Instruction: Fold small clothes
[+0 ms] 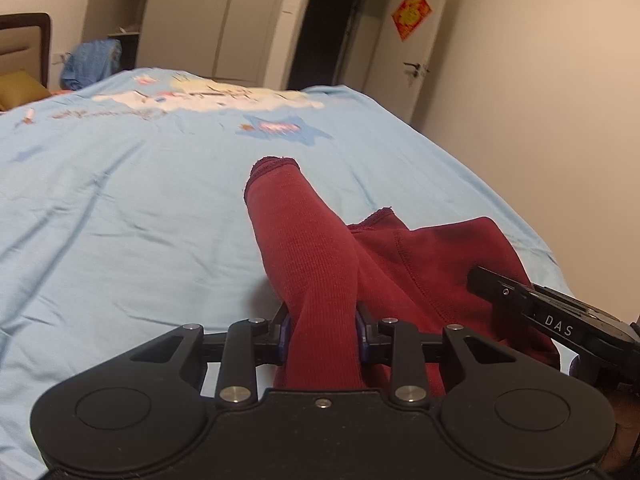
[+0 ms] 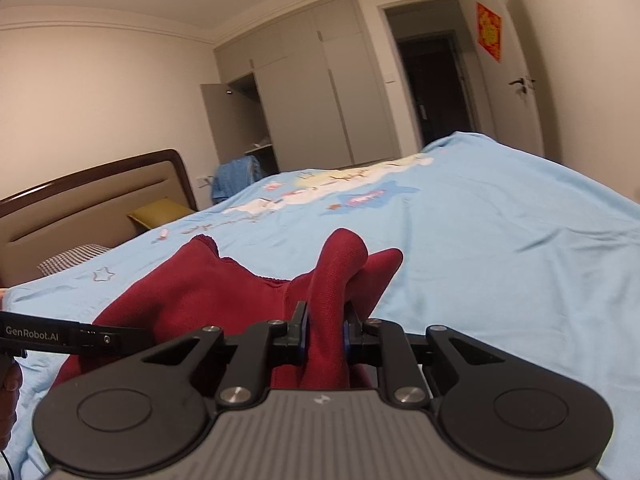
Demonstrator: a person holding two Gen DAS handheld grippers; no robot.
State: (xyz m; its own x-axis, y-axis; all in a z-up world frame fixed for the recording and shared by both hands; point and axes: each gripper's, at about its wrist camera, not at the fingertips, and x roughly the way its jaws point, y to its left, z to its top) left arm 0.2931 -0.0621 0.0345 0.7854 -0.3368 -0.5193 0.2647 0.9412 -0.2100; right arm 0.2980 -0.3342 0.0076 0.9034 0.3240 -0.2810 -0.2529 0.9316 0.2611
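One dark red garment, two tools, one bed, one yellow pillow.

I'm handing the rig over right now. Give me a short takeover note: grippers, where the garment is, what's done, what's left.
Left gripper: shut on a bunched fold of the red garment.
Right gripper: shut on another fold of the same garment.
Garment: raised between both grippers over the light blue bedspread, crumpled, with part trailing on the bed.
Done: both grips taken.
Left: no neat fold shows yet. Probably spread it flat on the bed, fold it and release.
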